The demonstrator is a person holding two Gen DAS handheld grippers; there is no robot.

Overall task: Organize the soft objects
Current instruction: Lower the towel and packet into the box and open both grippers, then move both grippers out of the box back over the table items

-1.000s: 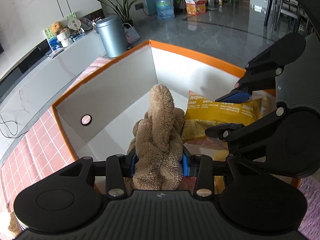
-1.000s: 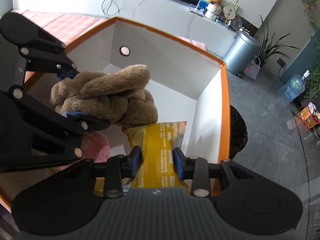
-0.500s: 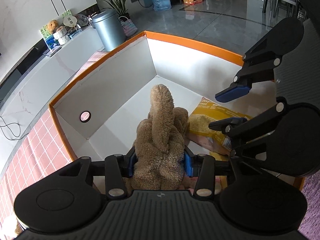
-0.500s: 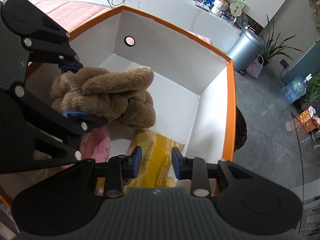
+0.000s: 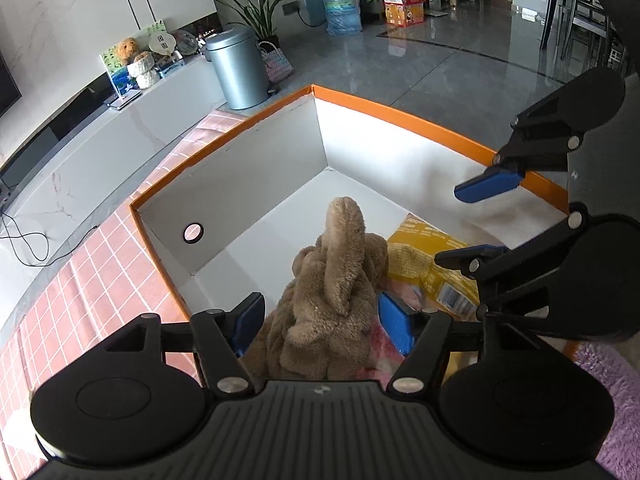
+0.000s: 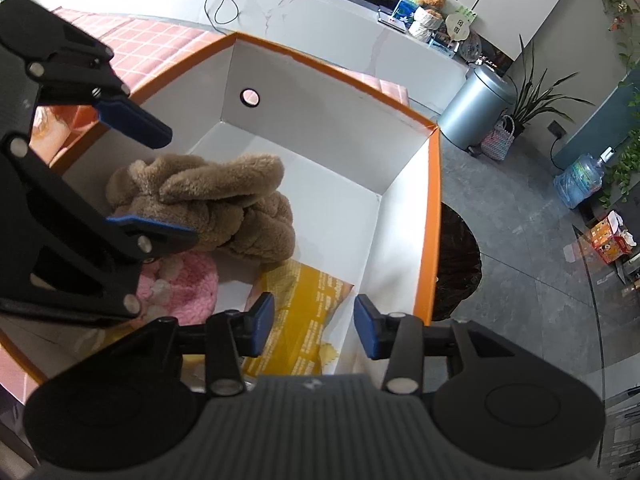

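My left gripper (image 5: 322, 320): jaws have just been opening, pads clear of the brown plush toy (image 5: 336, 280) between them | toy lies in the orange-rimmed box (image 5: 400, 114) on a pink knit piece (image 6: 188, 284) | my right gripper (image 6: 314, 330): jaws just widened, spread above the yellow packet (image 6: 304, 300) by the right wall, not pinching.

Grey bin (image 5: 236, 68), water jug (image 5: 341, 10), plant (image 6: 534, 96)

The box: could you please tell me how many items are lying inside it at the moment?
3: a brown plush in the middle, a pink knit beside it, and a yellow packet by the right wall. More may be hidden underneath.
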